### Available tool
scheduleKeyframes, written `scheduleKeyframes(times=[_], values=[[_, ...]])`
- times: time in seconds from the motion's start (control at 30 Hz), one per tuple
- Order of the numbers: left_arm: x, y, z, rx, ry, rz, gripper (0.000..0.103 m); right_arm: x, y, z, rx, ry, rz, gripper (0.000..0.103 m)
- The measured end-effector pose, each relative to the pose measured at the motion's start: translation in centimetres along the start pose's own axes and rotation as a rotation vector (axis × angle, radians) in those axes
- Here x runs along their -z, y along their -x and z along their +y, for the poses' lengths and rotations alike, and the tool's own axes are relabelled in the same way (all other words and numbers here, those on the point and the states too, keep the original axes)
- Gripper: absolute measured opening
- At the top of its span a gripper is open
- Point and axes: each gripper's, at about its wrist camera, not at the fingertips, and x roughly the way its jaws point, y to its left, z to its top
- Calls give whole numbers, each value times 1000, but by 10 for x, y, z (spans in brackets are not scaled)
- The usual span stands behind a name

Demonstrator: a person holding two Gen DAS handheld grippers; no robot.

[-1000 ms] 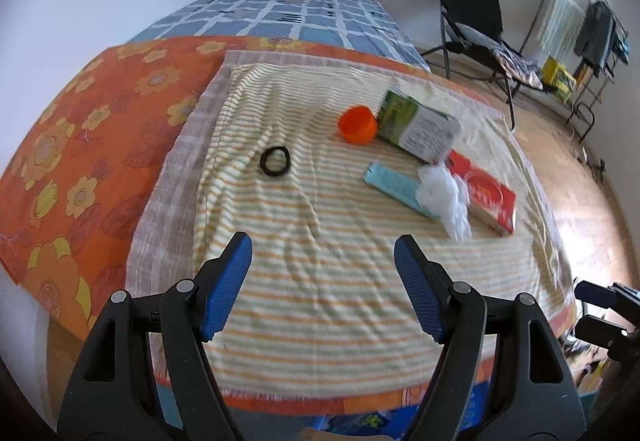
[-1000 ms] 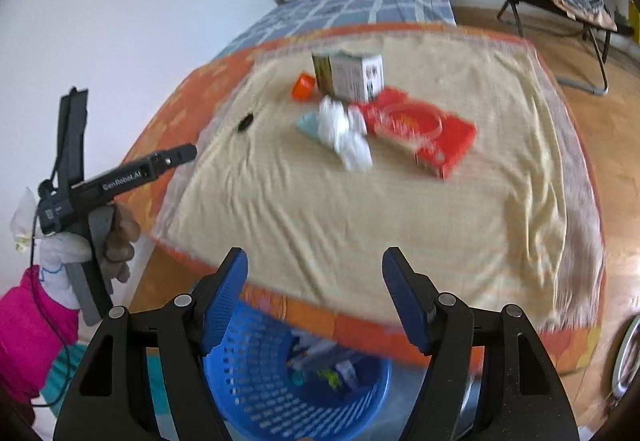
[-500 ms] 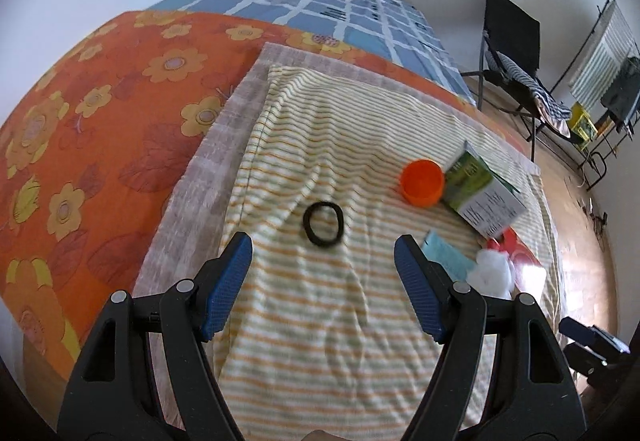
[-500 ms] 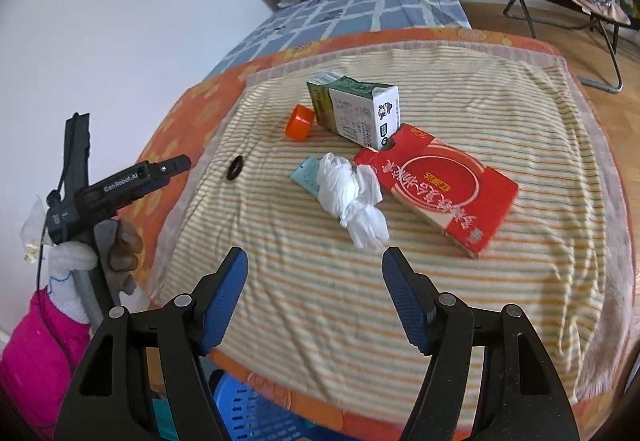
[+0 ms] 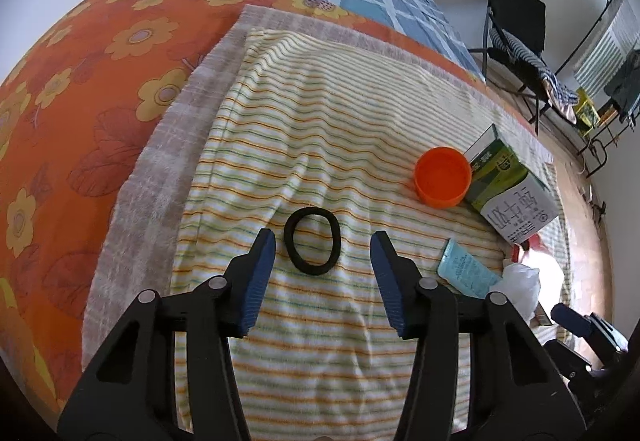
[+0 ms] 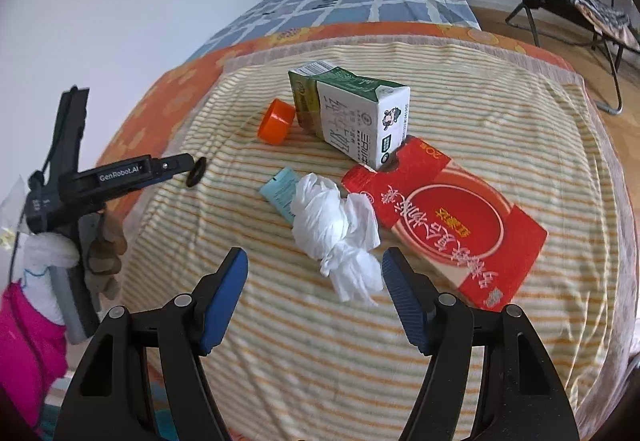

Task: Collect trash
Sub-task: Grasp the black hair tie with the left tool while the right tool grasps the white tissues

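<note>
— Where are the hands right now?

— Both are tipped down over the striped towel (image 5: pixel 320 129) on the bed. The left gripper (image 5: pixel 322 241) hangs right over the black hair band (image 5: pixel 312 241), blue pads on either side of it, not touching. Its jaws have just been closing in, but there is a gap on both sides and nothing is pinched.

— And the other one?

— The right gripper (image 6: pixel 315 265) points at the crumpled white tissue (image 6: pixel 334 229). Jaws wide apart, the tissue's lower tail just between the tips, nothing clamped.

— What trash lies there, biggest first?

— The flat red carton (image 6: pixel 452 217), then the green-and-white milk carton (image 6: pixel 352 109) on its side with one corner resting on the red one. Then the tissue, lying on the teal packet (image 6: pixel 280 189), then the orange cap (image 6: pixel 275 121) beside the milk carton.

— Does one camera catch more?

— The right view shows the person's gloved left hand (image 6: pixel 106 249) and pink sleeve (image 6: pixel 28 337) gripping the left tool from the side. The left view shows the band as a full ring and looks into the cap's open side; it hardly sees the red carton.
</note>
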Motion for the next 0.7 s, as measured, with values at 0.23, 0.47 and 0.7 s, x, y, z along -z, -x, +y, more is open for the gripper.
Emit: scheduleKeyframes(times=[0.23, 0.47, 0.7], values=[[-2, -16, 1, -1, -2, 27, 44, -1, -15, 4, 59, 40, 13, 69], [-7, -25, 9, 14, 40, 40, 38, -7, -26, 11, 81, 55, 11, 69], [-8, -29, 10, 3, 33, 44, 28, -9, -36, 18, 129, 88, 20, 69]])
